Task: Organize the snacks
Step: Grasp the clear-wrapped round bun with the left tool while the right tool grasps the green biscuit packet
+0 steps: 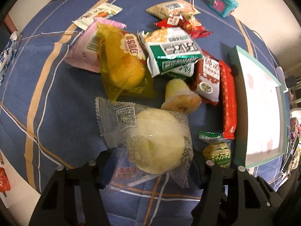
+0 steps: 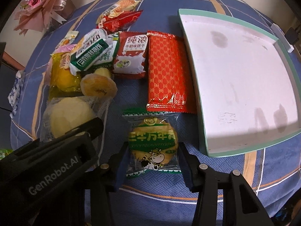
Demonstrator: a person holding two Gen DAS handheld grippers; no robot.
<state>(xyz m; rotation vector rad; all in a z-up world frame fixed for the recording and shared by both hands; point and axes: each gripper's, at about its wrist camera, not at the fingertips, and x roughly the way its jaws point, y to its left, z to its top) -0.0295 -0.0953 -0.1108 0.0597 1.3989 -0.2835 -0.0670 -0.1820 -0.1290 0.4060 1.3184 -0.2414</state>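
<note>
Straddling a snack apiece, both grippers sit low over the blue checked cloth with the pick-up step in hand and nothing yet in the tray. In the lower centre of the left wrist view, the left gripper stands spread wide around a pale round cake in a clear wrapper; its fingers flank the wrapper without pinching it. In the lower centre of the right wrist view, the right gripper is likewise released, its fingers set on either side of a green-edged biscuit packet printed with a cow. The white tray with a teal rim fills the right of that frame, empty, a long red packet lying against its left wall. The other snacks are heaped in the upper left. Next, I judge, each gripper must close gently, since both snacks look crushable, then lift and carry across to the tray.
</note>
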